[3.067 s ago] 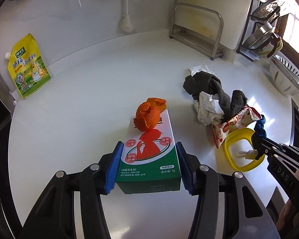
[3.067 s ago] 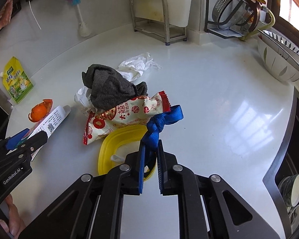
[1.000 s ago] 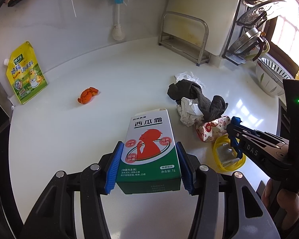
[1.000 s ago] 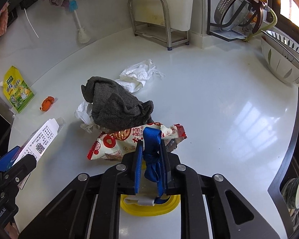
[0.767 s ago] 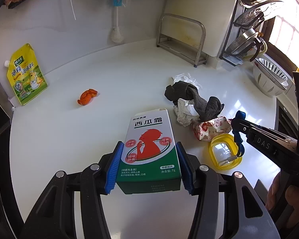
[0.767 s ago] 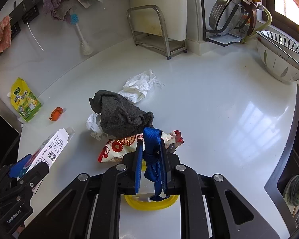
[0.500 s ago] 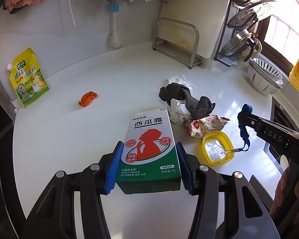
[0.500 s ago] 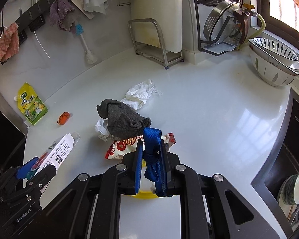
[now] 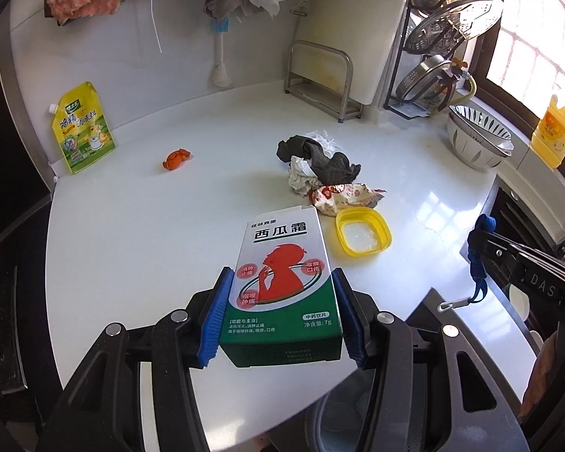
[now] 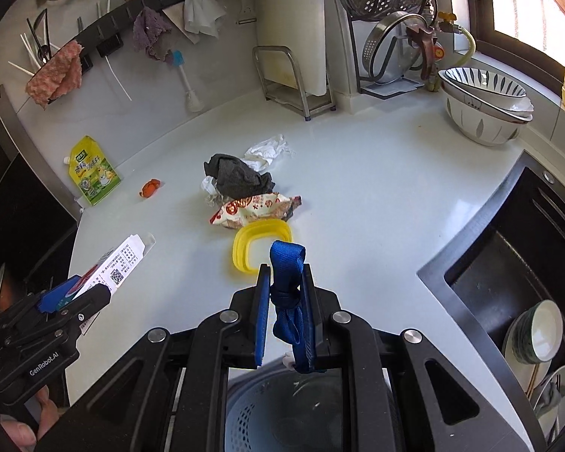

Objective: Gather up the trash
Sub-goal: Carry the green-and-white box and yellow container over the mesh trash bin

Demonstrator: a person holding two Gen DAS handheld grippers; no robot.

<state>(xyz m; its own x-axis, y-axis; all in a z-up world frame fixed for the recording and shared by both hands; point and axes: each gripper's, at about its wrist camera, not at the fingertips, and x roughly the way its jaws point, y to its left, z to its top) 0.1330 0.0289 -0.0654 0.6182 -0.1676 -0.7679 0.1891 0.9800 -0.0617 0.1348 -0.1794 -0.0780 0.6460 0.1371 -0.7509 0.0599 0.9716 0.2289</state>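
My left gripper is shut on a green and white medicine box, held above the counter's near edge. My right gripper is shut on a knotted blue strap whose clip end hangs down. From the left wrist view the strap dangles at the right. On the white counter lie a yellow lid, a red and white snack wrapper, a grey cloth, crumpled tissue and a piece of orange peel. A blue mesh bin shows below the right gripper.
A yellow pouch leans on the back wall. A metal rack, a pot-lid stand and stacked bowls stand at the back and right. A black sink with dishes lies right of the counter.
Both grippers have drawn back and up from the counter, carrying the box and the strap. The yellow lid stays on the counter and the bin has come into view below.
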